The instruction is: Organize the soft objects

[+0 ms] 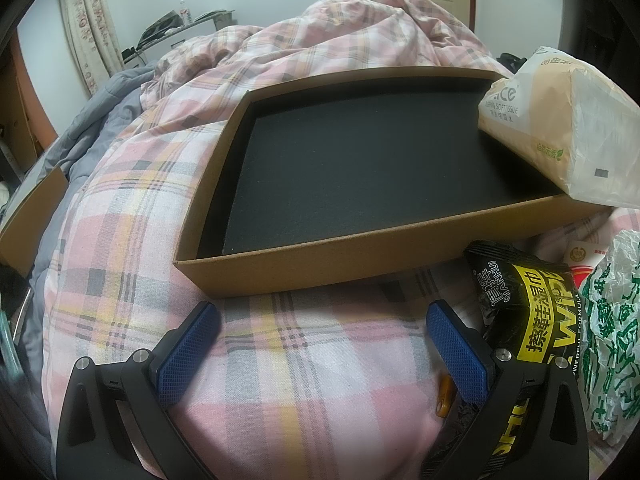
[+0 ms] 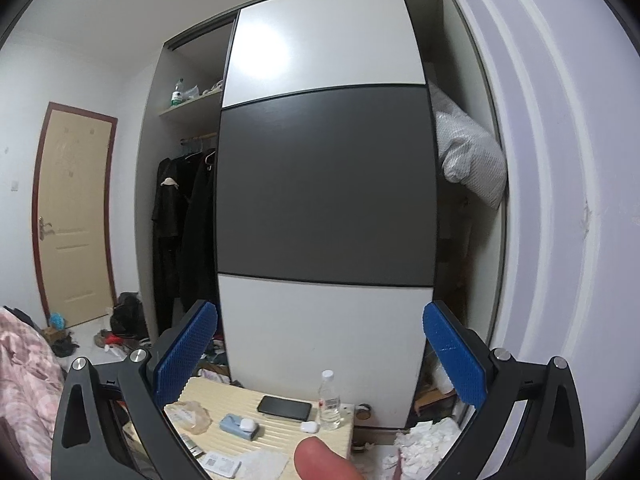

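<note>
In the left wrist view a shallow cardboard box (image 1: 320,256) lined with black foam lies on a pink plaid quilt (image 1: 132,216). A pack of soft tissue (image 1: 560,128) rests on the box's right corner. A black and yellow wet-wipe pack (image 1: 528,312) lies right of my left gripper (image 1: 320,320), touching its right finger. A green-printed plastic bag (image 1: 612,344) is further right. The left gripper is open and empty above the quilt, just short of the box. My right gripper (image 2: 320,320) is open and empty, pointing at a wardrobe (image 2: 328,184), away from the bed.
A second cardboard piece (image 1: 32,220) lies at the left edge of the bed. In the right wrist view a small bedside table (image 2: 280,428) carries a phone (image 2: 285,407), a water bottle (image 2: 329,400) and earbuds. A fingertip (image 2: 324,460) shows at the bottom. Clutter covers the floor.
</note>
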`<state>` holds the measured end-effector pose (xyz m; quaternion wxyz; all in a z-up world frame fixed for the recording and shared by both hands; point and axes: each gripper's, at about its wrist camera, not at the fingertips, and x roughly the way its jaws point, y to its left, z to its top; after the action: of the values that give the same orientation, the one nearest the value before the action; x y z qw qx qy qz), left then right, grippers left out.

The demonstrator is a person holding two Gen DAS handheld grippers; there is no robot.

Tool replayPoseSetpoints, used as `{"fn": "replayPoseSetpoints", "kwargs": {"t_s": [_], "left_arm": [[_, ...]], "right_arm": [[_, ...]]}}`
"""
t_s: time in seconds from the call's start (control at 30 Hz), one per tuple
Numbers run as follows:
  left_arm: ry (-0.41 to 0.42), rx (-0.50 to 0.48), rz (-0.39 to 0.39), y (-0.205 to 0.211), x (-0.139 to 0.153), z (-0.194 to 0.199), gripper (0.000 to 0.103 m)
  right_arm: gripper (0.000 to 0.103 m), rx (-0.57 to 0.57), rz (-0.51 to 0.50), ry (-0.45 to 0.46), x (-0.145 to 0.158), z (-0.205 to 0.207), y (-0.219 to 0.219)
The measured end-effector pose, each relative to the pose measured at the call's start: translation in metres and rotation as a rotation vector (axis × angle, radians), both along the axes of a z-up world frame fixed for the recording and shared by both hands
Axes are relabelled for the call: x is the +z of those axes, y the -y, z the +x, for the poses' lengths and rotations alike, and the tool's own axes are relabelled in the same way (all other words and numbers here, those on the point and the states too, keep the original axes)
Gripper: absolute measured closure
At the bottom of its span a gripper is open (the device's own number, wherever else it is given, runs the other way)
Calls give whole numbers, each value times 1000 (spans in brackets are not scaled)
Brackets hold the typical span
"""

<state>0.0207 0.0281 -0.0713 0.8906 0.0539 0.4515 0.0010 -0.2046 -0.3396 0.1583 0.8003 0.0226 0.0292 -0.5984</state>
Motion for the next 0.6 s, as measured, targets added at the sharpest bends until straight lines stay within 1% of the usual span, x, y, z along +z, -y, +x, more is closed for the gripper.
{"fn": "replayPoseSetpoints", "kwargs": {"t_s": [0.1,0.23,0.27,0.33,0.47,0.6], "left_arm": [[0,0,0,0,0,0,0],[0,0,1,0,0,0,0],[0,0,0,0,0,0,0],[0,0,1,0,0,0,0],[0,0,1,0,0,0,0],[-1,1,1,0,0,0,0]], "right_arm": [[0,30,10,-4,0,-1,4],[0,71,17,-54,-3,3,11],[0,54,21,-75,-4,5,16],[0,-15,20,-115,-7,8,24],[0,-203,39,-181,-12,7,47],[0,-287,64,-171,-11,-2,59]]}}
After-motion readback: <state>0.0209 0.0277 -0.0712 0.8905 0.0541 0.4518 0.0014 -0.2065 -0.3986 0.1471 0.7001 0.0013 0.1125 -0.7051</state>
